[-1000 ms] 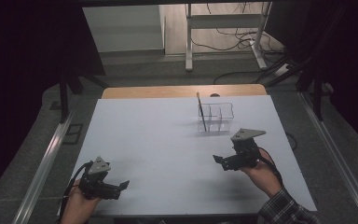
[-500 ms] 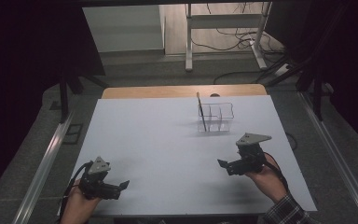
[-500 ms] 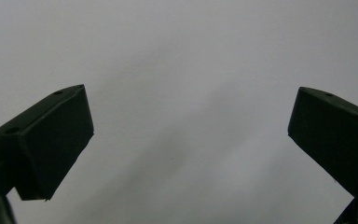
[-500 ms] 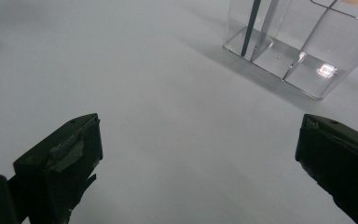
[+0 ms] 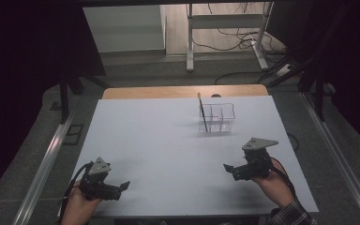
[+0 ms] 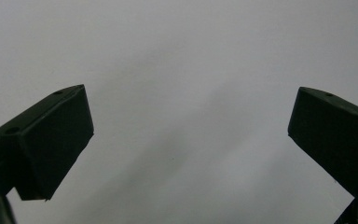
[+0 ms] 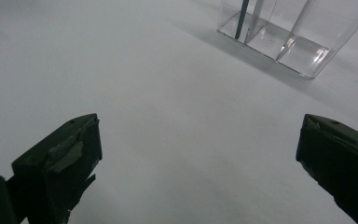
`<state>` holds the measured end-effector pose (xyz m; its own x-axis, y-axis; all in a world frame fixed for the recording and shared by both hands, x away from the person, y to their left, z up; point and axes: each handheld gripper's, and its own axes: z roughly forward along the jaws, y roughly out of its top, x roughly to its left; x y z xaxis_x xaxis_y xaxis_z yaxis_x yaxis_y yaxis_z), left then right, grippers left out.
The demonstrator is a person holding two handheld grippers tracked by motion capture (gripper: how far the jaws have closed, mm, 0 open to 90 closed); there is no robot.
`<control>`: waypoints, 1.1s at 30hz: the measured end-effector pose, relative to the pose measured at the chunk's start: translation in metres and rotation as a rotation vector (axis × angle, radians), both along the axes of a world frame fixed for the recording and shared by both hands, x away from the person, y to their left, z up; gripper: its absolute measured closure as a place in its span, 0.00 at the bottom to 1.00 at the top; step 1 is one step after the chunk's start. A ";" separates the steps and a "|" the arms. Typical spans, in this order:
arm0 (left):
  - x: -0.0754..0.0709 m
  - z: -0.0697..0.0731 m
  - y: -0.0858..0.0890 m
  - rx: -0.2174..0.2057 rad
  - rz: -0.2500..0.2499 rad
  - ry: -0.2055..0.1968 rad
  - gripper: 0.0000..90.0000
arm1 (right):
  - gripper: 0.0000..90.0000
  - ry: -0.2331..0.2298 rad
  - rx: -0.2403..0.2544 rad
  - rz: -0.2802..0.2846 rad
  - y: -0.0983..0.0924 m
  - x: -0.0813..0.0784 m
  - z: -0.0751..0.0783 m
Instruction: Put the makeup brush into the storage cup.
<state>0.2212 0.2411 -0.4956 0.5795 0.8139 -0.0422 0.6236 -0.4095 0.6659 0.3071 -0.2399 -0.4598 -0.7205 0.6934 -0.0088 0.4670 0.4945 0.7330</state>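
We held both tongs agape and empty over the white worktop (image 5: pixel 168 140), left tongs (image 5: pixel 122 187) near its front-left, right tongs (image 5: pixel 229 169) front-right. The clear organizer (image 5: pixel 217 118) (a pen (image 5: pixel 202 111) upright in its left compartment) stood beyond the right tongs, apart from them.

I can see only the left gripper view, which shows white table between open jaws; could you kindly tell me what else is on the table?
Observer: A clear divided holder stands toward the far right of the table, well apart from the left gripper.
Operator: Thank you. Is anything in it?
Observer: A thin dark stick stands in its left end compartment, as the high view shows it. The other compartments look empty.
Operator: And where is the other gripper?
Observer: The right gripper is on the near side of the holder, open and holding nothing.
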 end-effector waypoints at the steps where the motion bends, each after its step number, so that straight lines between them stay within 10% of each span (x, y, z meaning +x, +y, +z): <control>1: 0.000 0.000 0.000 0.000 0.000 0.000 0.01 | 0.00 0.000 -0.001 -0.002 -0.001 -0.001 0.000; 33: 0.000 0.000 0.000 0.007 -0.005 0.004 0.01 | 0.00 0.014 -0.018 -0.055 -0.032 -0.024 0.000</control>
